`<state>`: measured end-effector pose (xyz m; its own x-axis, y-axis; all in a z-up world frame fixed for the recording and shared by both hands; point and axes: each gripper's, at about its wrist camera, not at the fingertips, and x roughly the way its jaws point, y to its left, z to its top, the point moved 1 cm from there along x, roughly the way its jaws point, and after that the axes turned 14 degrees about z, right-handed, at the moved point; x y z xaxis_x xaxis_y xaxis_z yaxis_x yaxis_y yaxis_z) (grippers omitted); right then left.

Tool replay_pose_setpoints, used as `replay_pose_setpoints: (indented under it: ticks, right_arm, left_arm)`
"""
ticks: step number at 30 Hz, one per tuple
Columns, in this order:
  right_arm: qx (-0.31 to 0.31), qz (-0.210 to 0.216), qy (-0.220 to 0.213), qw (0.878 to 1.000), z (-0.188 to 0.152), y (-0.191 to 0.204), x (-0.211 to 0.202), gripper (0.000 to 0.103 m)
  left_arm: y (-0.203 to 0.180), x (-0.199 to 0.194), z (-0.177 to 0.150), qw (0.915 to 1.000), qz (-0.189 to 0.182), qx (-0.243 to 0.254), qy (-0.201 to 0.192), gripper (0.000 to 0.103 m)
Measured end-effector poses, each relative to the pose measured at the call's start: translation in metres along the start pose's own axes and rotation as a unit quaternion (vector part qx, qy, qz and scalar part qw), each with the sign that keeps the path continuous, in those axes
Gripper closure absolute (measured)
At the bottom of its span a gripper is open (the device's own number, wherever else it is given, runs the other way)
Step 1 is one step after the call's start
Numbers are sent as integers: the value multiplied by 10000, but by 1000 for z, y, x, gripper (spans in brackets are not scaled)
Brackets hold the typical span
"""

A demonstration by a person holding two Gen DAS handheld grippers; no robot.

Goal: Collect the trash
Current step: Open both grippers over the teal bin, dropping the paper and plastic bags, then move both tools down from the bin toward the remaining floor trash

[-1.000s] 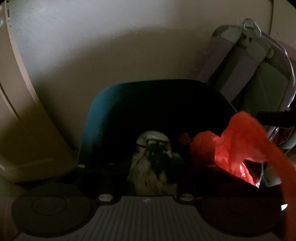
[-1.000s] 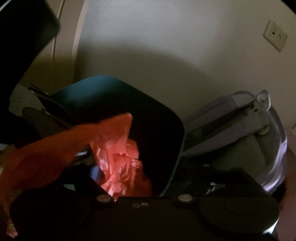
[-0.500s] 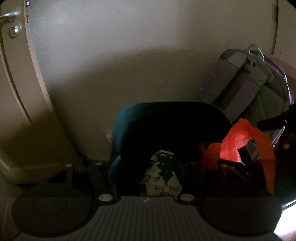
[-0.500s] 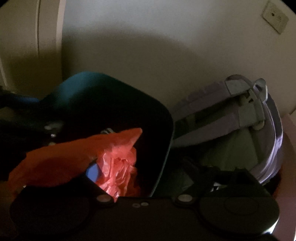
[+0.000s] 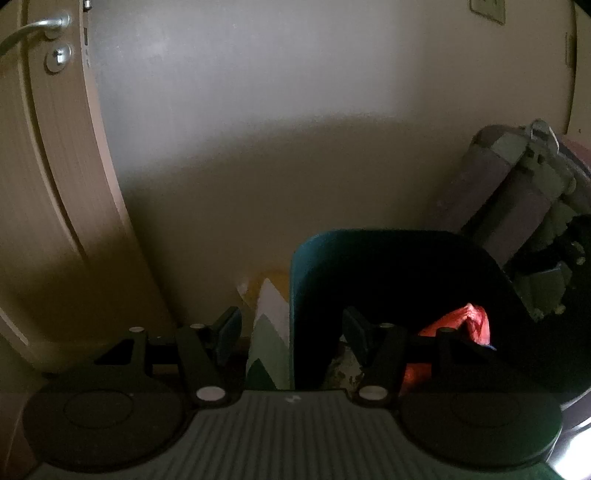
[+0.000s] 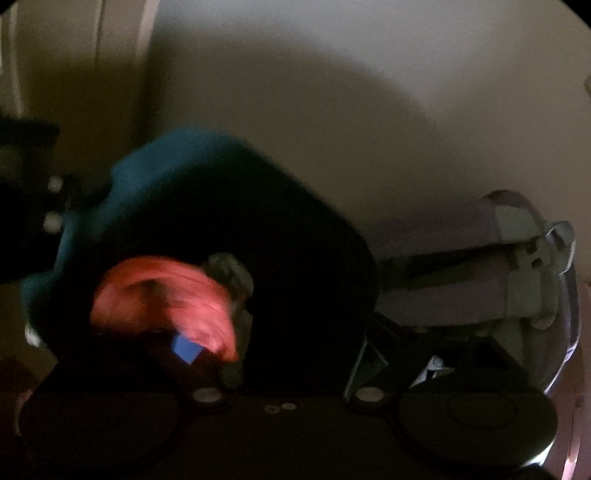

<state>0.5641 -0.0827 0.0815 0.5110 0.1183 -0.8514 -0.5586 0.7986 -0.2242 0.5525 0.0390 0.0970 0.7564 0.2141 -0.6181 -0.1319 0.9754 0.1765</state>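
Note:
A dark teal trash bin (image 5: 310,258) stands against the wall; it also shows in the right wrist view (image 6: 147,173). A crumpled red plastic bag (image 5: 465,325) lies inside it, blurred in the right wrist view (image 6: 162,295). A pale printed wrapper (image 5: 343,365) lies in the bin beside it, also in the right wrist view (image 6: 232,273). My left gripper (image 5: 291,332) is open and empty, its jaws straddling the bin's left wall. My right gripper (image 6: 288,354) is open over the bin's near rim, with the red bag by its left finger (image 6: 184,350).
A grey-purple backpack (image 5: 517,206) leans on the wall right of the bin, also in the right wrist view (image 6: 498,273). A door with a metal handle (image 5: 33,26) is at the left. A green and white patterned item (image 5: 269,332) stands left of the bin.
My left gripper let go of the printed wrapper, which now lies in the bin, and drew back leftward. The red bag dropped from my right gripper into the bin.

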Motion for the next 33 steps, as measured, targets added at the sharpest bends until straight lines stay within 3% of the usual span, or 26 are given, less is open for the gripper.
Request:
replay_pose_setpoints:
  ticks: [3,5,11,24,33]
  right_arm:
    - [13,-104,-40,9999,-13,-4,-6,12]
    - [273,2,-344,9990,-19,-10,-20,12]
    - [1390,1167,-1237,9756,-47,-28,-66,12]
    - [1237,1189,-1747,9696,-131,26,-144,12]
    - [1158,1361,-1972,9639,-194,81,-175,12]
  left_arm:
    - [-3,-6,-6,10000,-39,29,5,43]
    - [-4,-13,-8,10000,-56,17,15,43]
    - [-1,-47,-13,9999,-122,4,-22,43]
    - [23,-146,-54,9997,-139,14,-214,43]
    - [30,-195,-120,9994,-246,196,-170,43]
